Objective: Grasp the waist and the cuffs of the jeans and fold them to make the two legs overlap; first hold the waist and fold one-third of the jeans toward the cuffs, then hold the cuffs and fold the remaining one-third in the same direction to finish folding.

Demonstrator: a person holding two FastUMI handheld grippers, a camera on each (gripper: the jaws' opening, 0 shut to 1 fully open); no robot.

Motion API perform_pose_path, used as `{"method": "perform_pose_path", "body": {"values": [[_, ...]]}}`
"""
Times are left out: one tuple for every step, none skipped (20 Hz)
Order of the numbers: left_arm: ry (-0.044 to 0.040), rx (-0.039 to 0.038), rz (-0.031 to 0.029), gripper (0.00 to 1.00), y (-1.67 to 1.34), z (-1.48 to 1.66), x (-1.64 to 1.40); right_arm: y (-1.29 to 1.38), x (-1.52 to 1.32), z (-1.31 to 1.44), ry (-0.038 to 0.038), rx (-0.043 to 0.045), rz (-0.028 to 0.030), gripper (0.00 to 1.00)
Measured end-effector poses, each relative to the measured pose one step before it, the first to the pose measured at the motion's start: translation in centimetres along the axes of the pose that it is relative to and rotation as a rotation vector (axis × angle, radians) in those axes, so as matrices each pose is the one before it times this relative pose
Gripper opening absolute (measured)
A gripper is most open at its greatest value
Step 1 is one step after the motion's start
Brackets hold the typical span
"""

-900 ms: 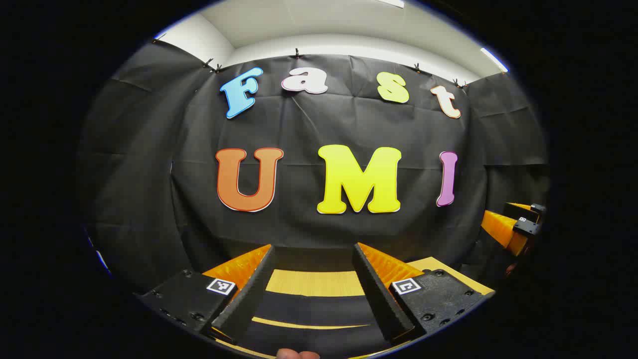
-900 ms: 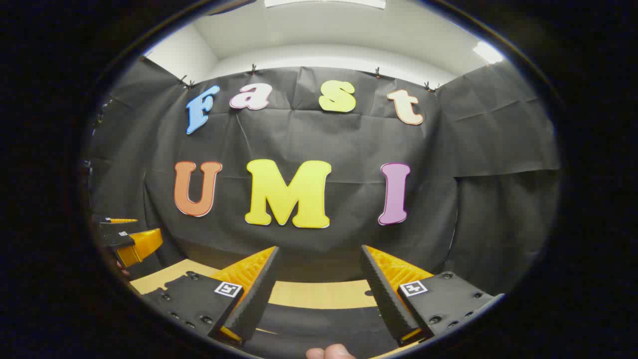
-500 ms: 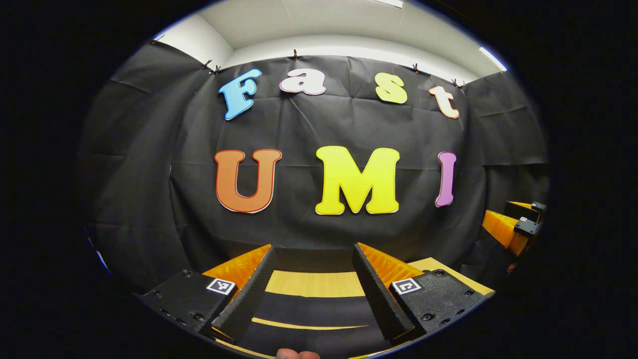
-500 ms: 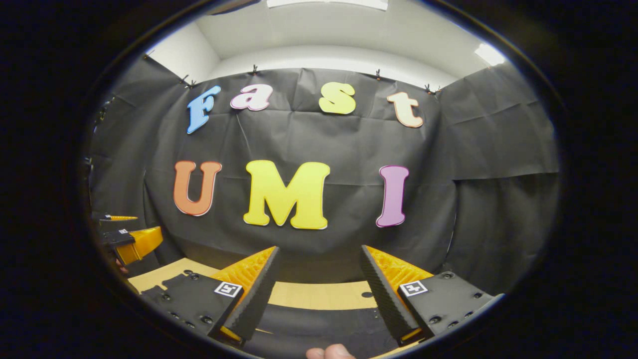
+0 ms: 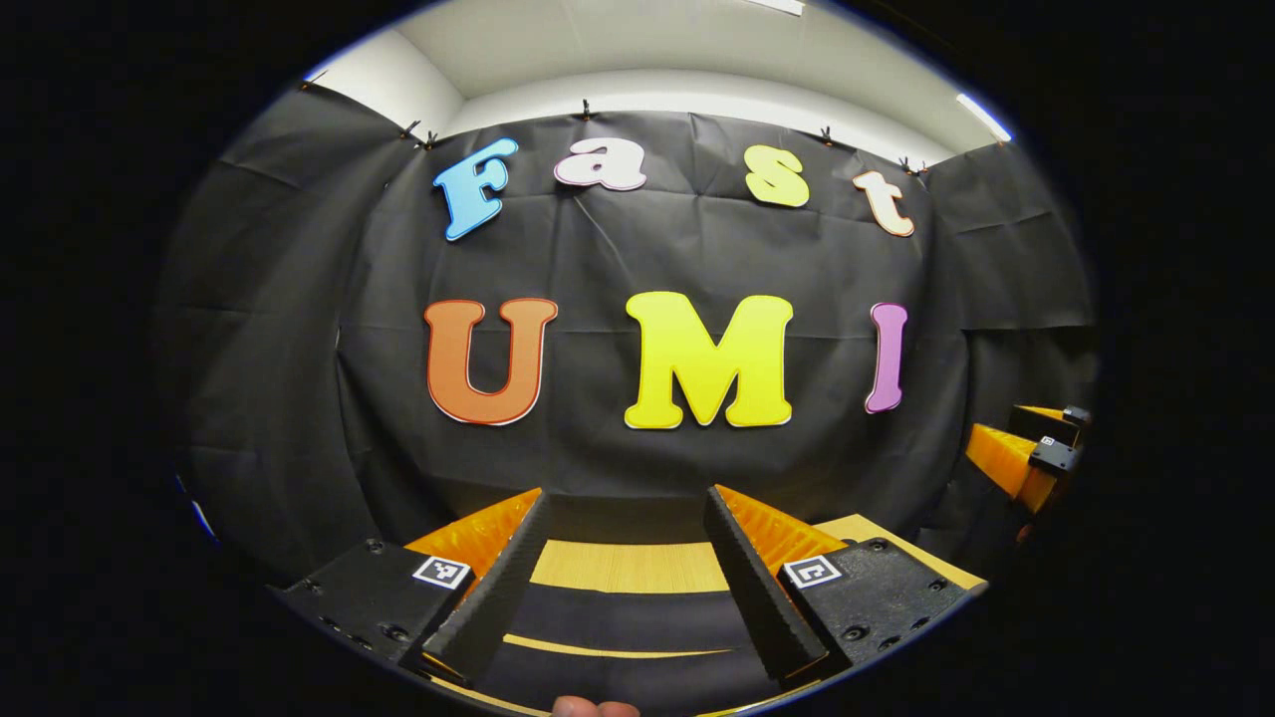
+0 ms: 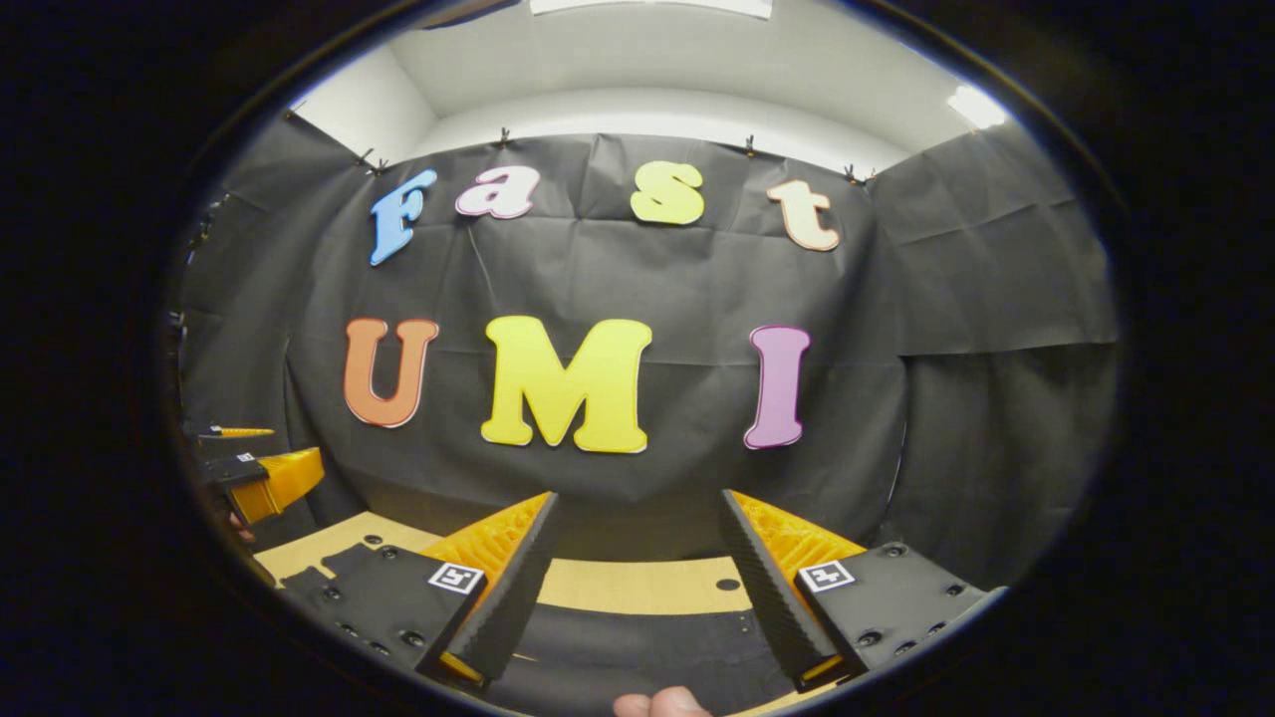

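**Count of the things seen**

Two grippers are counted: the left gripper [image 5: 626,558] and the right gripper [image 6: 637,563]. On each, two fingers are seen, held apart with nothing between them. One pair of dark jeans [image 5: 628,627] is counted, lying below and ahead of the fingers. One wooden table [image 5: 628,566] is seen under it. Near each gripper's lower edge one fingertip [image 6: 662,703] of a hand is counted.

1. My table [image 5: 628,566] at 6 o'clock looks like smooth, matt wood.
2. The jeans [image 6: 637,652] on it are dark, soft cloth.
3. The wall [image 5: 618,249] at 12 o'clock is creased matt cloth.
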State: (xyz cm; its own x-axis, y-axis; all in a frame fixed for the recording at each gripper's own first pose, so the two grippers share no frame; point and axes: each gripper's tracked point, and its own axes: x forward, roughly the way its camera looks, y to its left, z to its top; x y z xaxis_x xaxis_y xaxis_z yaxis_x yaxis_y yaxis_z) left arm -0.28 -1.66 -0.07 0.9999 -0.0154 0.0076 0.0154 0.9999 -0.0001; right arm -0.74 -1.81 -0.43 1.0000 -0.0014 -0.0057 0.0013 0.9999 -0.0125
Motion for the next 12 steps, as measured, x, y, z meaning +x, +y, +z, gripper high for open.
{"method": "perform_pose_path", "body": {"values": [[0.00268, -0.00149, -0.00223, 0.98, -0.098, -0.02, -0.019, -0.078, -0.121, -0.037, 0.001, -0.00361, 0.0049, 0.99], [0.00506, 0.00036, -0.00096, 0.98, -0.019, -0.279, 0.059, -0.119, 0.098, -0.019, 0.00039, -0.00491, 0.00398, 0.99], [0.00597, -0.00263, 0.00064, 0.98, 0.238, -0.323, -0.034, -0.161, 0.005, -0.252, 0.00261, -0.00569, 0.00635, 0.99], [0.00875, -0.0067, 0.00328, 0.98, 0.318, -0.382, 0.111, -0.275, 0.072, -0.191, 0.00638, -0.00775, 0.0039, 0.99], [0.01223, -0.0061, 0.01076, 0.98, 0.624, -0.6, 0.09, -0.558, 0.071, -0.457, 0.00876, -0.00416, 0.00127, 0.96], [0.01925, -0.00645, 0.02071, 0.98, 0.964, -0.758, 0.059, -0.748, 0.088, -0.723, 0.02087, 0.00511, -0.0011, 0.98], [0.02194, -0.01116, 0.02285, 1.0, 1.311, -0.933, 0.123, -1.077, -0.137, -1.046, 0.02812, 0.01044, -0.01096, 0.96], [0.02882, -0.01586, 0.02458, 0.98, 1.331, -1.162, 0.088, -1.576, 0.157, -1.175, 0.03652, 0.0148, -0.02191, 0.96], [0.03598, -0.01539, 0.01402, 0.98, 1.307, -1.346, 0.035, -1.786, 0.027, -1.488, 0.04318, 0.0168, -0.0287, 0.97], [0.03006, -0.01569, 0.00841, 1.0, 1.238, -1.421, -0.008, -2.045, 0.192, -1.375, 0.04053, 0.01834, -0.03029, 0.96], [0.0382, -0.01612, 0.0156, 0.98, 1.409, -1.43, 0.114, -1.929, 0.335, -1.471, 0.04321, 0.0137, -0.02849, 0.97], [0.04786, -0.0304, 0.02085, 0.98, 1.544, -1.653, -0.048, -1.954, 0.229, -1.573, 0.04913, 0.011, -0.023, 0.96]]}}
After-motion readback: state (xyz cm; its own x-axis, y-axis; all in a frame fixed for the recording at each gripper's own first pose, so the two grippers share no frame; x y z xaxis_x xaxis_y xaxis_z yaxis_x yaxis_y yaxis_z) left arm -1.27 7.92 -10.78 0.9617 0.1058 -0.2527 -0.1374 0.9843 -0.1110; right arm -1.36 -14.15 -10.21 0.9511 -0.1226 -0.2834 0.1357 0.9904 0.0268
